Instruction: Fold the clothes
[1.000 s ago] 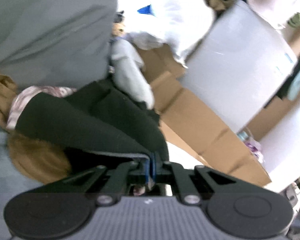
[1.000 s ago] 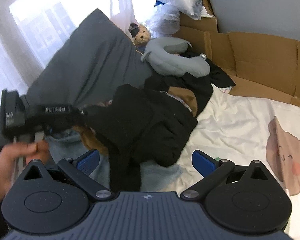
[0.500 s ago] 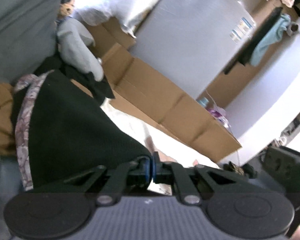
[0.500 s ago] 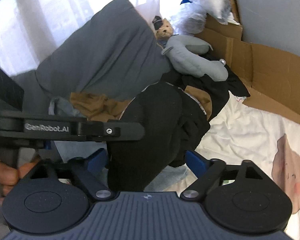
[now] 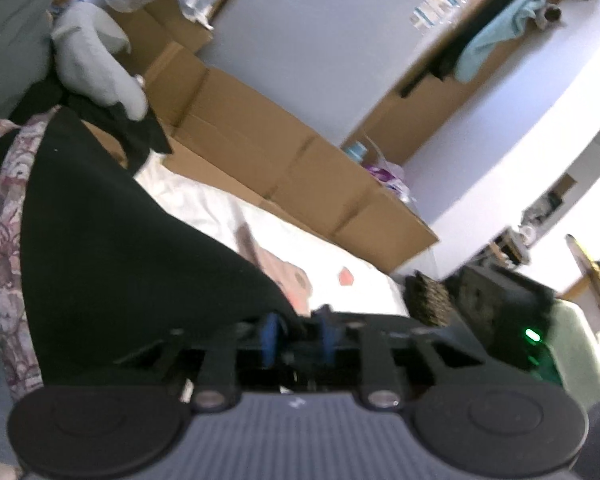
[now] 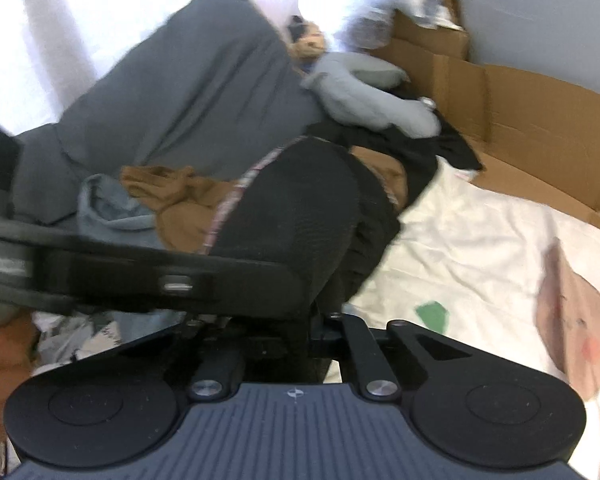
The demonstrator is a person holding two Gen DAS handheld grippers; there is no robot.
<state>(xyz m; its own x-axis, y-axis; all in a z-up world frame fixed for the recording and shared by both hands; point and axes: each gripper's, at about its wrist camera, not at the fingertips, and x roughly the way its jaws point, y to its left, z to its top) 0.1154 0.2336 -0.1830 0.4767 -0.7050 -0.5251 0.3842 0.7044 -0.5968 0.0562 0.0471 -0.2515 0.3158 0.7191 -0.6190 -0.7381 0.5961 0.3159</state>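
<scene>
The black garment [image 6: 300, 208], a knit piece with a floral-patterned band along one edge, is lifted above the bed [image 6: 480, 248] and stretches from the clothes pile down to both claws. The right claw [image 6: 316, 332] has just been closing and is now pressed together on a fold of the black garment at its lower end. The left claw [image 5: 298, 334] has just been opening; its blue pads [image 5: 269, 336] stand a little apart with the corner of the black garment still lying between them, no longer pinched. In the right wrist view the left claw's dark body crosses in from the left, just beside the garment's lower edge. Behind the black garment lie a brown garment [image 6: 180, 200] and a pale blue one [image 6: 108, 212], with a dark grey pillow [image 6: 188, 92] beyond them. A grey neck pillow [image 6: 364, 96] rests above the black garment, near the flattened cardboard [image 6: 540, 120] edging the bed.
</scene>
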